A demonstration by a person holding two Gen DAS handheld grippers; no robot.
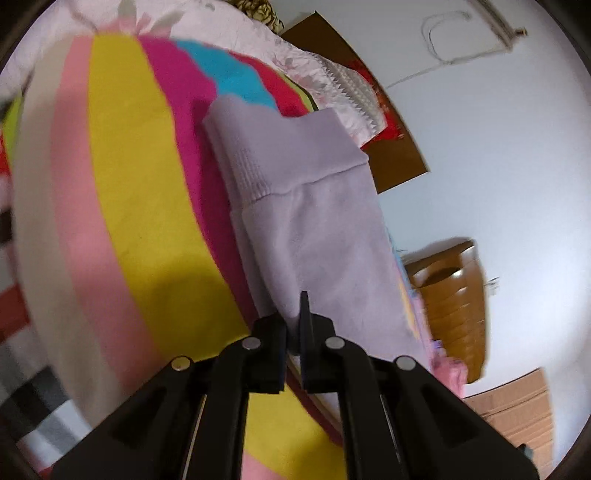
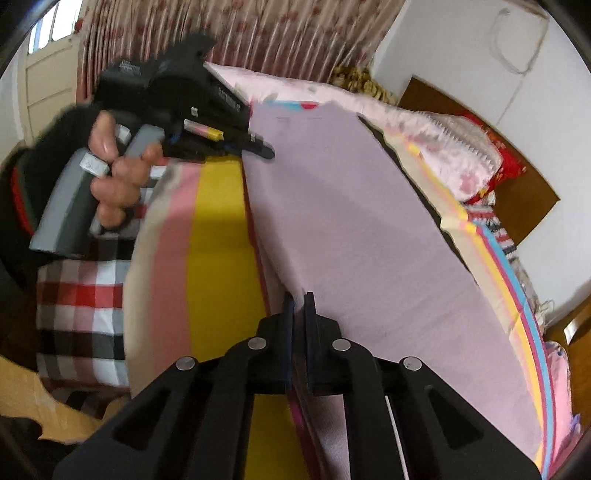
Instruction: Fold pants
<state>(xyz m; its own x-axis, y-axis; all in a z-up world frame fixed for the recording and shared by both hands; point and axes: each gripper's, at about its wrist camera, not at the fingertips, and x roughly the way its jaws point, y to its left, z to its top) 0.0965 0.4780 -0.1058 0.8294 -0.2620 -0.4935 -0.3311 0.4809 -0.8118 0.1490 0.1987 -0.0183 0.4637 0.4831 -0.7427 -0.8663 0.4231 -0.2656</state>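
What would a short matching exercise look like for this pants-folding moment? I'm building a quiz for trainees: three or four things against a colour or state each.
Things:
1. pants
2. left gripper
3. curtain
4. bedspread

Descriptions:
A. striped yellow, pink and magenta
B. plain lilac, lifted off the bed
C. shut on a cloth edge
D. reddish floral print, hanging in folds

Pairs: 1-B, 2-C, 3-D, 4-A

Bed's striped blanket [image 2: 218, 236] carries lilac pants [image 2: 362, 236] and pink quilt [image 2: 436, 147].
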